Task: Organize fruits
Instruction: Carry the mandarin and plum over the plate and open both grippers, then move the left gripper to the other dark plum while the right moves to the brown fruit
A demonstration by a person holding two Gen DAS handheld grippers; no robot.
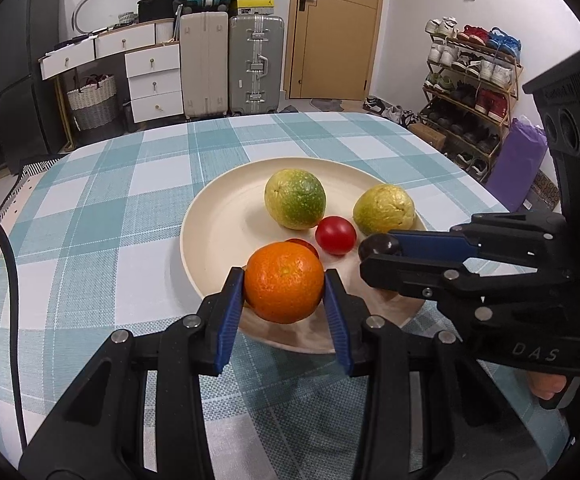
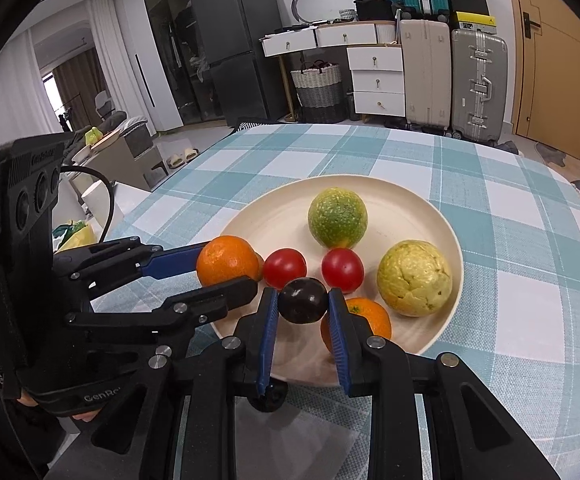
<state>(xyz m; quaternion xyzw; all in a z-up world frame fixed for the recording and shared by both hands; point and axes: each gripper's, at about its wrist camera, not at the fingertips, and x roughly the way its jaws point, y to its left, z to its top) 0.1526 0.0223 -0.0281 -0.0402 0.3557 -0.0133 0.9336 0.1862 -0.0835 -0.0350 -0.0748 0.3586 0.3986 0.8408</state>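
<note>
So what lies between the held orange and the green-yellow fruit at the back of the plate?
A red tomato, seen in the right wrist view.

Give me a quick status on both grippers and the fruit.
Left gripper shut on orange. Right gripper shut on dark plum. Both over plate. Nothing blocking.

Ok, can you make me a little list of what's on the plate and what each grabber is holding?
plate: cream, on the checked tablecloth
on plate: green fruit, yellow fruit, two tomatoes, one orange
left gripper: shut on another orange, over the plate's near edge
right gripper: shut on a dark round fruit
</note>
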